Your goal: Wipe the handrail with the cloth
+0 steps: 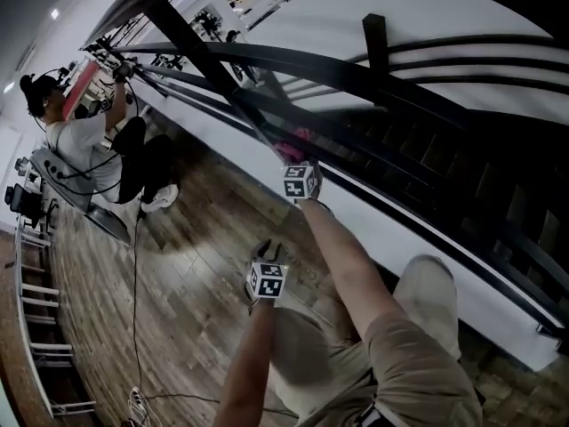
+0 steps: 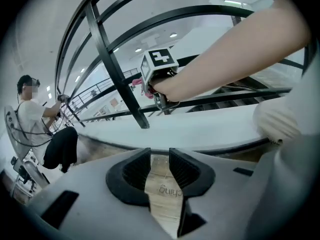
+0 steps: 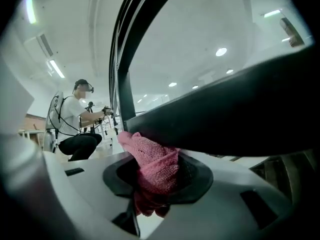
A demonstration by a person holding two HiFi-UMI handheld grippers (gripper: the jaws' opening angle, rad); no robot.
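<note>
Left gripper (image 1: 265,254) is hanging low at 6 o'clock in the head view, over the wooden floor (image 1: 178,265). We are reading its jaws as narrowly parted, with nothing between them and only floor showing through the gap.

Just beyond, toward 12 o'clock, the right gripper (image 1: 295,160) is reaching up at the railing. Its jaws are clamping a pink cloth (image 3: 152,166), which is bulging out toward 11 o'clock in the right gripper view. The cloth's top is lying against the dark handrail (image 3: 225,114), which is crossing just above the jaws.

A white ledge (image 1: 382,216) is running below the railing. Far off at 10 o'clock in the head view, another person (image 1: 84,145) is sitting by the railing.
</note>
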